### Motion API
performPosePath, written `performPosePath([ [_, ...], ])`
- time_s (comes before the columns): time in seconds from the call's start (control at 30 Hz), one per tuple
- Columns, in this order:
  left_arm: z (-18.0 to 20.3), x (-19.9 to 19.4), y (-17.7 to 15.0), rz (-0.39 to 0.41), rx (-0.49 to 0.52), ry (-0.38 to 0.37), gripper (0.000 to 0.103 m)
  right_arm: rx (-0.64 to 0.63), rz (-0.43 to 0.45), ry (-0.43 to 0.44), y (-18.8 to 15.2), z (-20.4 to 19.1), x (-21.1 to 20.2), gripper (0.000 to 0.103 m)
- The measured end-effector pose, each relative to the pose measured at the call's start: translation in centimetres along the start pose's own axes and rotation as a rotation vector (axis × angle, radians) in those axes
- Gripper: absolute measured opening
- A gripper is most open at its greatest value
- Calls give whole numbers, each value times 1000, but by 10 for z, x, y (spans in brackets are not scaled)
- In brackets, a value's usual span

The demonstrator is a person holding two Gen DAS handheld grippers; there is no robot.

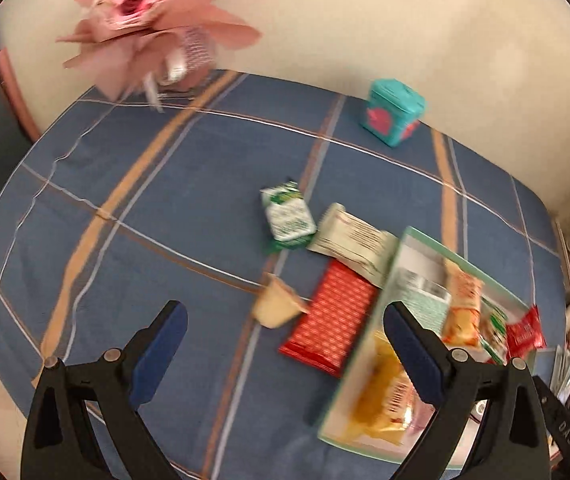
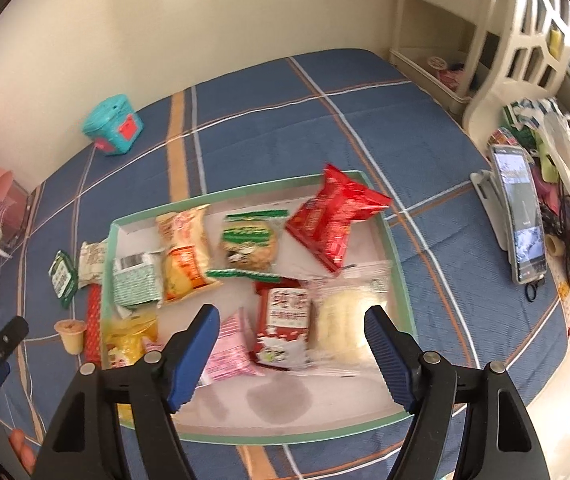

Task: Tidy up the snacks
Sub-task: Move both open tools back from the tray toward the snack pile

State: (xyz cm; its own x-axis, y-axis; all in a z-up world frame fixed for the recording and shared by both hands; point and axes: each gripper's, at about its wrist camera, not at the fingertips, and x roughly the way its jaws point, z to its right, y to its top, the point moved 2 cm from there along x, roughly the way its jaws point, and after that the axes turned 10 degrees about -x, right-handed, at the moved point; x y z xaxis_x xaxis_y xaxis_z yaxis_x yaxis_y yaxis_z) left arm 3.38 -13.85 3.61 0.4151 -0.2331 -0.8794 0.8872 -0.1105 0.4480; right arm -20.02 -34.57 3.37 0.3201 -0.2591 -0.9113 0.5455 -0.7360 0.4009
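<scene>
1. Centrally, shallow tray (image 2: 399, 272), green rim, white floor, sits on blue plaid cloth (image 2: 269, 120); holds red crinkled bag (image 2: 331, 220), green-striped cookie pack (image 2: 251, 242), orange pack (image 2: 185, 252), milk pack (image 2: 285, 326), pale wafer pack (image 2: 343, 320).
2. Outside tray, left side: red bar (image 1: 331, 316), small green pack (image 1: 287, 216), beige pack (image 1: 355, 240), pudding cup (image 1: 275, 308).
3. Left gripper (image 1: 285, 352): jaws wide apart, nothing held, above cloth.
4. Right gripper (image 2: 291, 356): jaws apart, nothing held, over tray's near end.

Motion blur throughout; snack pkg text unreadable. Left view: tray (image 1: 417, 240) near corner hidden behind left gripper (image 1: 285, 354); pink bouquet (image 1: 153, 20) cut by top edge. Right view: red bar (image 2: 92, 326) partly hidden behind tray wall.
</scene>
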Motion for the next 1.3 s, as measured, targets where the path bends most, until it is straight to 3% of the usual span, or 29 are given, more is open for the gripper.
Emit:
performPosePath([
  [0.47,-44,-3,18,19,-59,37,99,-134,10,52,0,-77,-6,78],
  [0.9,-67,0,29,16,-95,46,99,-187,5,76,-3,-120,-6,78],
  [1.0,-70,2,29,8,-103,45,99,-205,8,75,-4,-128,-5,84],
  [1.1,-72,4,30,1,-108,43,99,-218,22,105,-3,-135,-4,101],
  [1.3,-74,10,30,-7,-114,45,99,-241,30,99,-5,-143,-1,103],
])
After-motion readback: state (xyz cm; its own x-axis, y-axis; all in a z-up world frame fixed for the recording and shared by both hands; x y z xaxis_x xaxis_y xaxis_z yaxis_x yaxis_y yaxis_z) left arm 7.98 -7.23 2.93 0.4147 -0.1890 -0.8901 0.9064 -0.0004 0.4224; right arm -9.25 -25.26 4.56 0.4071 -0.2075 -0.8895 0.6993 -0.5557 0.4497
